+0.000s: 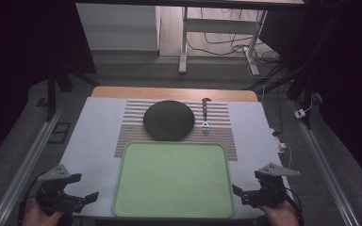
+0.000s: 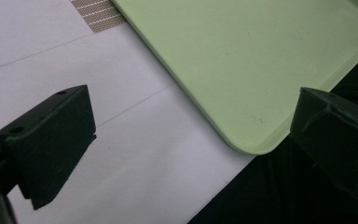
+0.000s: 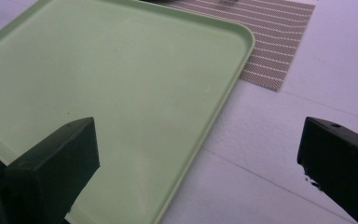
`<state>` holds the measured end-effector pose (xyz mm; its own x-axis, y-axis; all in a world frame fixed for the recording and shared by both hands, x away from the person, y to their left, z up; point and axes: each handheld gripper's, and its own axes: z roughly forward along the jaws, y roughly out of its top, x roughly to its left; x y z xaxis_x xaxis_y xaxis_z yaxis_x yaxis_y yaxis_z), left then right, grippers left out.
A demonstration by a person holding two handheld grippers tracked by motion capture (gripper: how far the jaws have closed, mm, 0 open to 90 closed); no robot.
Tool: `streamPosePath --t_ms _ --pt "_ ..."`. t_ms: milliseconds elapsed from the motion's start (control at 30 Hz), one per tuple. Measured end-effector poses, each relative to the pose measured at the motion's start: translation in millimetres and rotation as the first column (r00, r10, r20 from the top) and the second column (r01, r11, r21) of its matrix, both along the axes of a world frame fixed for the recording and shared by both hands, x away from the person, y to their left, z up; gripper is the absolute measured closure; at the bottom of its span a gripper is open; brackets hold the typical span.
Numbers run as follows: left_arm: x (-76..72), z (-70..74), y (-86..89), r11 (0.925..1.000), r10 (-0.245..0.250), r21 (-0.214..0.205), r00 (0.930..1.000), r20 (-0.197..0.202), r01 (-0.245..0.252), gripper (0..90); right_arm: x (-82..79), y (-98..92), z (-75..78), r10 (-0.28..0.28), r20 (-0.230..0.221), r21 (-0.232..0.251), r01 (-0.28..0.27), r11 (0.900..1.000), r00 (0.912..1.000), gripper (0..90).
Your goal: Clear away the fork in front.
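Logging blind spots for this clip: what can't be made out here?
- Dark round plate, high view: too dim to tell its material or whether it holds anything.
- Small fork with a brown handle, high view: too small to count tines.
- Pale green plastic tray, left gripper view: far side cut off by the frame edge.
- Striped woven placemat, right gripper view: mostly cut off by the top edge.

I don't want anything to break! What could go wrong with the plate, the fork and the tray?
1. The dark round plate lies on the striped woven placemat, right behind the light green plastic tray. Pushing the tray forward might bump it.
2. The small wooden-handled fork is thin and flat, so the fingers could slip off it.
3. The tray's near edge reaches the table's edge; a nudge from the left gripper or right gripper might tip it off.
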<state>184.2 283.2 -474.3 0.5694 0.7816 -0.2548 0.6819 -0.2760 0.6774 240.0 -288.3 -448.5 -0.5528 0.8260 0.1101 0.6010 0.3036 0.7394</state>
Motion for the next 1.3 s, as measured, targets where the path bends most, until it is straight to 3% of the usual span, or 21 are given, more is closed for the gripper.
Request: streamPosePath --t_ms 233,633,733,967,1200,1300 --pt "0.3 0.0 -0.2 1.0 -0.005 0.005 1.0 -0.001 0.005 0.1 4.2 6.8 -0.8 0.031 0.029 -0.016 -0.031 0.9994 0.9991 0.0" --pt "0.8 -0.2 -0.2 1.0 -0.003 0.005 1.0 -0.006 0.003 0.0 17.3 17.9 -1.1 0.068 0.039 0.01 -0.068 0.9976 0.9969 0.0" --pt "0.4 -0.2 0.7 1.0 0.003 -0.006 1.0 -0.005 -0.003 0.0 21.5 21.0 -1.5 0.071 0.027 0.033 -0.071 0.9969 0.9971 0.0" --pt "0.6 -0.2 1.8 0.9999 0.005 -0.011 1.0 -0.005 -0.005 0.0 32.3 31.2 -5.6 0.089 -0.023 0.02 -0.089 0.9959 0.9958 0.0" --pt "0.5 -0.3 2.1 0.9998 0.008 -0.016 0.9999 -0.007 -0.008 0.0 45.7 38.7 -5.2 0.108 0.001 0.039 -0.108 0.9934 0.9942 0.0" --pt "0.7 -0.4 1.9 0.9999 0.006 -0.015 0.9999 -0.008 -0.007 0.0 51.4 41.7 -6.1 0.116 0.006 0.023 -0.116 0.9929 0.9932 0.0"
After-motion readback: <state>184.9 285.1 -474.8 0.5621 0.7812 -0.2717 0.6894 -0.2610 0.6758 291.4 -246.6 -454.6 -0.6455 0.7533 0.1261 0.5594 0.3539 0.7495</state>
